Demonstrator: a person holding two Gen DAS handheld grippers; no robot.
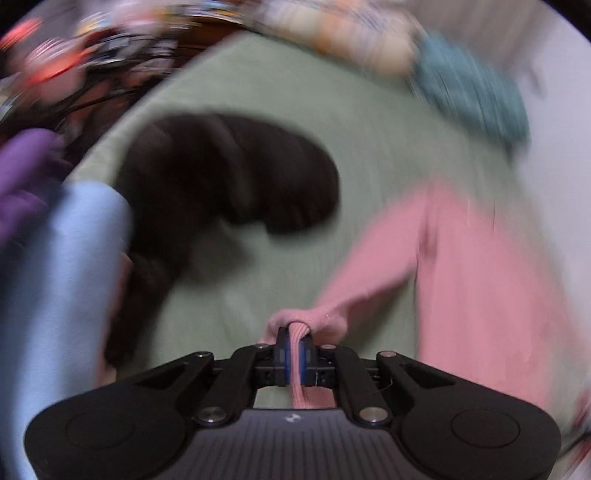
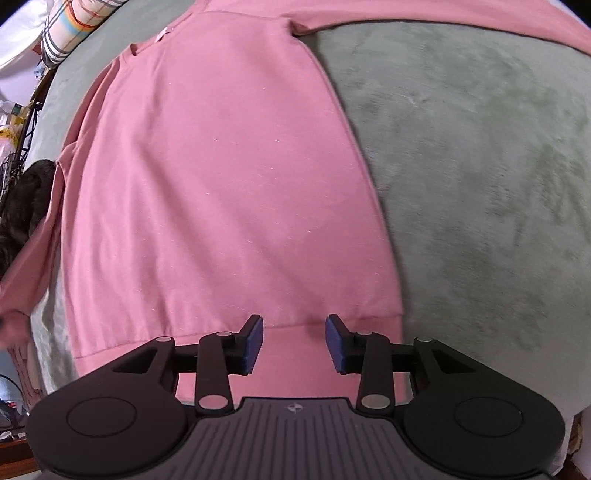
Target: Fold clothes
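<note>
Left wrist view: the left gripper [image 1: 294, 354] is seen closed tight on the ribbed cuff [image 1: 295, 332] of a sleeve belonging to the pink sweatshirt [image 1: 480, 288], with cloth pinched between the blue pads [image 1: 282, 360] and a tail of it hanging down behind them. From the clamped cuff, the sleeve [image 1: 373, 266] is stretched away to the right toward the body of the garment, which is spread on the green plush cover [image 1: 332, 129]. Heavy blur covers this view, so finer detail cannot be told. Beyond the sleeve a dark brown garment [image 1: 229, 173] lies bunched on the cover, with light blue [image 1: 74, 277] and purple [image 1: 26, 173] clothes at the left edge and a teal piece [image 1: 476, 85] further off.

In the right wrist view the right gripper [image 2: 294, 341] is held wide open and empty, its pads hovering just above the ribbed hem band [image 2: 280, 350]. The torso is laid flat, collar [image 2: 162, 35] at the far end, and the other sleeve [image 2: 443, 16] is stretched out across the top of the frame.

A sleeve fold is judged to be in hand. Next, the cuff would likely need to be carried over the torso and laid flat without dragging the body out of line; the hem could be pinned by the open gripper meanwhile.
</note>
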